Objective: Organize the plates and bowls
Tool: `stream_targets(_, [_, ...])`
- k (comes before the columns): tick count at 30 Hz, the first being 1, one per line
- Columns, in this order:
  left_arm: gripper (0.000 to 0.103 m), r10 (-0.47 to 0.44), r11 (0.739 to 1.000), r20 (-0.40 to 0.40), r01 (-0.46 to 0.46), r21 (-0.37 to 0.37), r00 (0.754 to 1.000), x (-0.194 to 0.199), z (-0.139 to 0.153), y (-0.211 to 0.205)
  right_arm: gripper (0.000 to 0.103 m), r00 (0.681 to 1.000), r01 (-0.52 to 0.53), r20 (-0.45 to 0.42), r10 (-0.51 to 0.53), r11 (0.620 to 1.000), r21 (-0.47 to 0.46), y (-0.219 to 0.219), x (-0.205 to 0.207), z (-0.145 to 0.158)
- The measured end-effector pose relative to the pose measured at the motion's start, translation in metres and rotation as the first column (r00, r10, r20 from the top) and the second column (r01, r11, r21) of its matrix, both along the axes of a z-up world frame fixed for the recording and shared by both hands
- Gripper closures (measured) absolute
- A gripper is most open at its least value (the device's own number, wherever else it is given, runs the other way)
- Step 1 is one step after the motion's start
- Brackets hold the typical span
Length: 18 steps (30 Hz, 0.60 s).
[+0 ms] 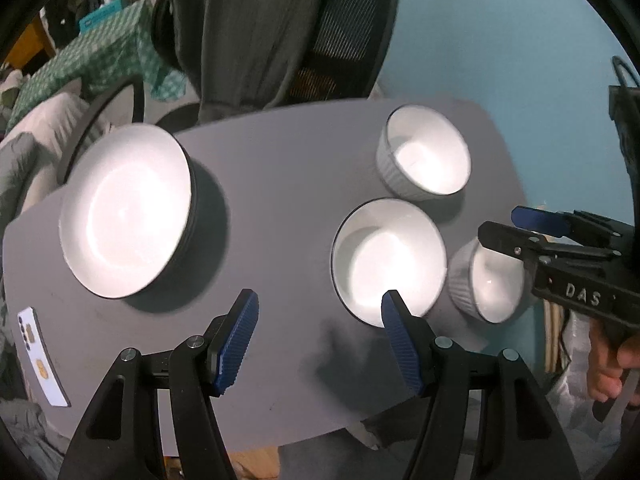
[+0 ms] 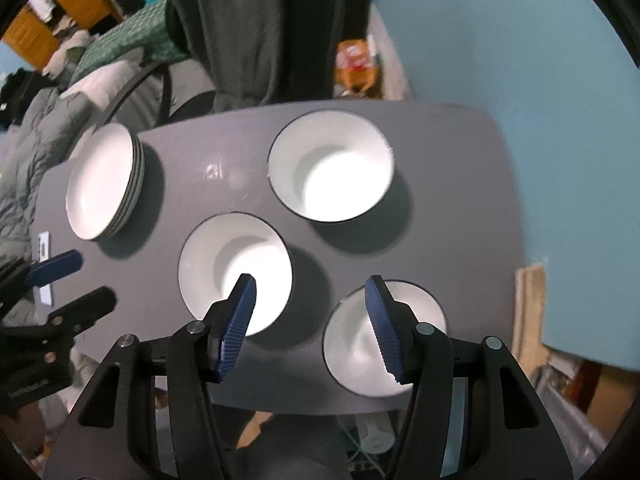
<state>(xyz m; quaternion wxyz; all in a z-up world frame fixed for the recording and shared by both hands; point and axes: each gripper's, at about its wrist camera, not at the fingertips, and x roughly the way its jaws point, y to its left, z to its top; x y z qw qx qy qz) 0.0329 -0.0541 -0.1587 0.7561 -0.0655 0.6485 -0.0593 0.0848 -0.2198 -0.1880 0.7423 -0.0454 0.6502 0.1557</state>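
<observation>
Jaws of left gripper & right gripper both gaped wide, empty, over bench; plate stack far left, three bowls right.

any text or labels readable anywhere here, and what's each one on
"DAS": raised letters on the black body of the right gripper, seen from the left wrist view.
Faint pale mark on the grey table near the far bowl: too blurred to read.
White phone at the table edge: no readable text.
</observation>
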Motion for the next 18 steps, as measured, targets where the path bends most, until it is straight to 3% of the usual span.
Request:
stream_targets(13, [0.038, 0.051, 0.999, -0.075, -0.051, 0.002, 0.996, 0.020, -0.054, -0.008, 0.048, 0.981, -0.161, -0.111, 0.159, 0.987, -0.010, 0.027, 0.015, -0.066])
stream_targets(18, [0.038, 0.030, 1.000, -0.107, -0.030, -0.003, 0.994, 0.020, -0.066, -0.017, 0.065, 0.975, -0.177, -0.139, 0.173, 0.984, -0.016, 0.030, 0.013, -0.079])
